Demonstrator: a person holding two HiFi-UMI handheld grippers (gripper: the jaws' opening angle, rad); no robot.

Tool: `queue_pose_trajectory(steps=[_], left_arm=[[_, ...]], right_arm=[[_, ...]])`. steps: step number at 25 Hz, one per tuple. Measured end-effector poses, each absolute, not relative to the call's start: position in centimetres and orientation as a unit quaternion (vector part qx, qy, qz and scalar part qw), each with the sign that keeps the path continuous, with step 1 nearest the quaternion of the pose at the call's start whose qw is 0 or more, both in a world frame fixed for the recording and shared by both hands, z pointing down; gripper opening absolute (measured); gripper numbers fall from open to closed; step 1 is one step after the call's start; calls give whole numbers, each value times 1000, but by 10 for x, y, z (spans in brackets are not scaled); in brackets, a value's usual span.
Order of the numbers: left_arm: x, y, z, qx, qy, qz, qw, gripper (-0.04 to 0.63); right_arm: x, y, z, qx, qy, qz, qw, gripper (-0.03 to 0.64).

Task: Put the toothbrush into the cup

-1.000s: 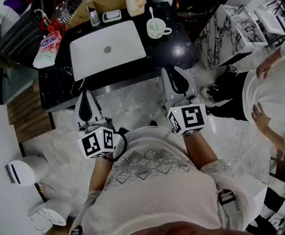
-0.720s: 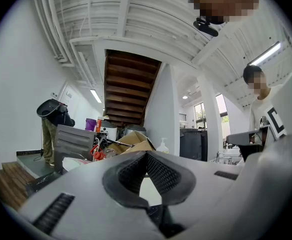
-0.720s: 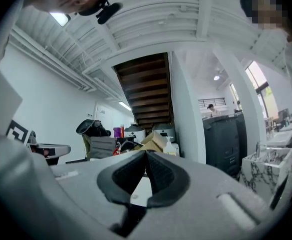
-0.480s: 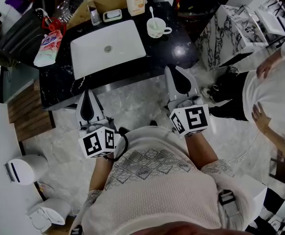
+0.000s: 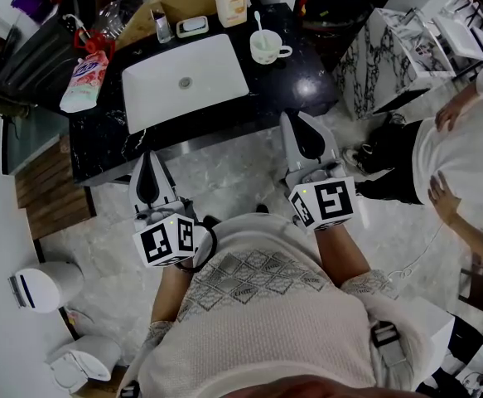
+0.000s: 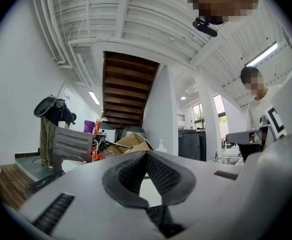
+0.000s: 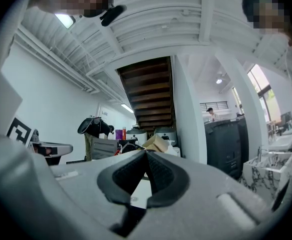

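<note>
**A:** What's at the far left?

**B:** One pink-and-white pouch (image 5: 82, 81), soft-looking, lying flat on the black, white-veined stone counter (image 5: 303, 85). Just beside it is one white rectangular basin (image 5: 183, 77) with rounded corners and a small round drain.

**A:** And the grippers?

**B:** There are two, both on the near side of the counter, over a pale marbled floor (image 5: 224, 172). The left gripper (image 5: 147, 156) is grey moulded plastic. Its two jaws bow outward and meet at the tips, leaving a teardrop hollow lined with dark ribbed pads. Nothing sits in that hollow. One marker cube (image 5: 165, 240), black squares on white, caps its rear.

**A:** Where's the toothbrush?

**B:** One white toothbrush (image 5: 258, 23) stands tilted inside the one cup (image 5: 268, 50). The cup is a pale round mug with a loop handle. It sits on the counter just right of the basin's far corner, well apart from both grippers.

**A:** The right gripper?

**B:** The right gripper (image 5: 294, 118) has the same grey shell and ribbed dark pads. Its jaws are closed tip to tip and hold nothing, and the tips lie by the counter's near edge. A second marker cube (image 5: 324, 203) sits behind it.

**A:** Further right?

**B:** One boxy white cabinet (image 5: 382, 56) with dark marble veining, then a person (image 5: 461, 156) in a white top.
</note>
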State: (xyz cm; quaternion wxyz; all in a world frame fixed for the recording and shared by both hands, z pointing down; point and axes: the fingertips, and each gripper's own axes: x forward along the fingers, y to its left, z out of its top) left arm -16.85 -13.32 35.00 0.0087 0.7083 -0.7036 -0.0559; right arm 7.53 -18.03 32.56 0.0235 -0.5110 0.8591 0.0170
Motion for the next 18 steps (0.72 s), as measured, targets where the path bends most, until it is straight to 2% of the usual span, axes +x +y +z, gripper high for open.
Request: queue_pose_trajectory(steps=[18], left_arm=[[-167,-131,350,708,-704,-56,9,-2]], right_arm=[[79,-181,328,-511,859,13,22,3]])
